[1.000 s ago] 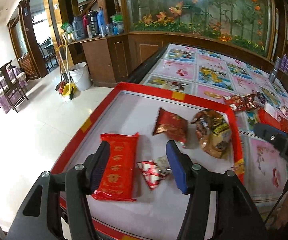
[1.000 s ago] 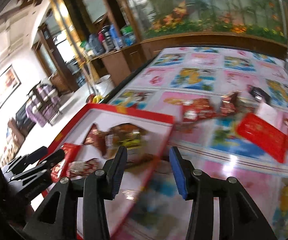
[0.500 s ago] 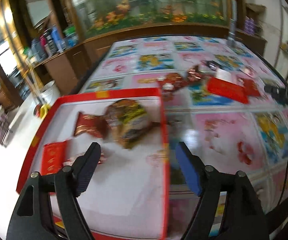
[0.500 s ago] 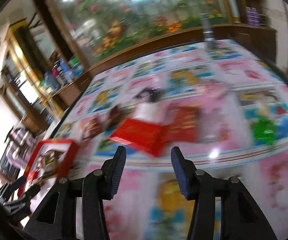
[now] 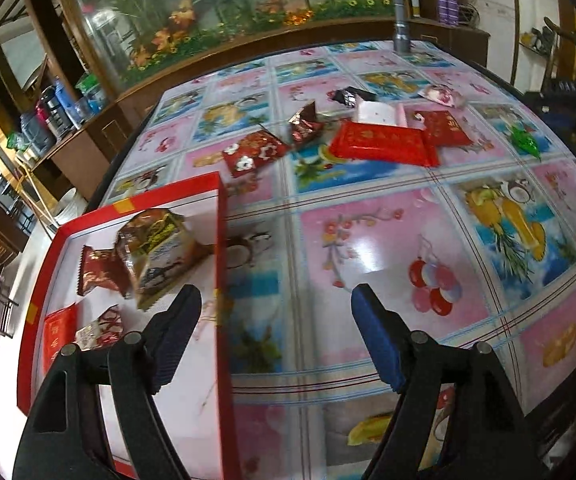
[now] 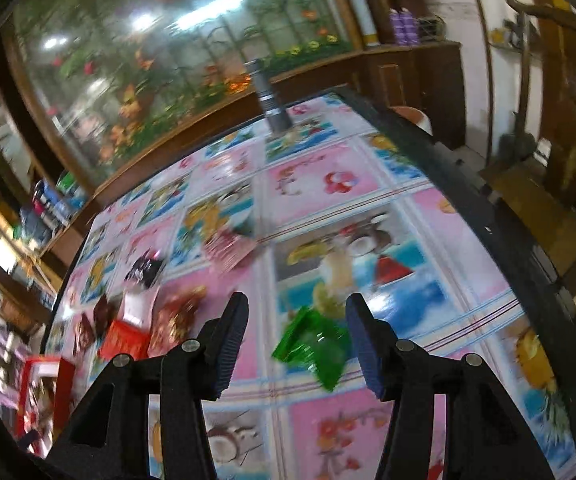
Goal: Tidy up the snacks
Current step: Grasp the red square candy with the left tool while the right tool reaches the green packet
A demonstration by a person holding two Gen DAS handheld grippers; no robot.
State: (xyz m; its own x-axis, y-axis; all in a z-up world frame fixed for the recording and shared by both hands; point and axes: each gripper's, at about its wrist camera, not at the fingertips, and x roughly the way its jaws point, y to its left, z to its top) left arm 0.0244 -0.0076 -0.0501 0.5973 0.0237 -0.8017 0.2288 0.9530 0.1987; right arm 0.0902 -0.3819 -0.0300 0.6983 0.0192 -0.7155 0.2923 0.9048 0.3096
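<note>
A red-rimmed tray [image 5: 220, 240] at the table's left holds several snack packets, among them a brown bag [image 5: 156, 248] and a dark red packet [image 5: 98, 272]. More snacks lie loose mid-table: a flat red packet [image 5: 383, 144], a flowered red packet [image 5: 254, 152] and a green packet [image 5: 523, 142]. My left gripper [image 5: 276, 320] is open and empty above the tray's right rim. My right gripper [image 6: 293, 344] is open and empty, with the green packet [image 6: 313, 350] lying between its fingertips on the table. The tray [image 6: 44, 384] shows blurred at far left.
A grey metal flask [image 5: 401, 28] stands at the table's far edge; it also shows in the right wrist view [image 6: 270, 100]. The table carries a glossy patterned cloth [image 5: 387, 248]. A wooden planter wall [image 5: 248, 64] runs behind it. The table's black edge [image 6: 487, 220] is to the right.
Both grippers have swung right, away from the tray. The left one has opened wider. The right one now frames the green packet on the right side of the table.
</note>
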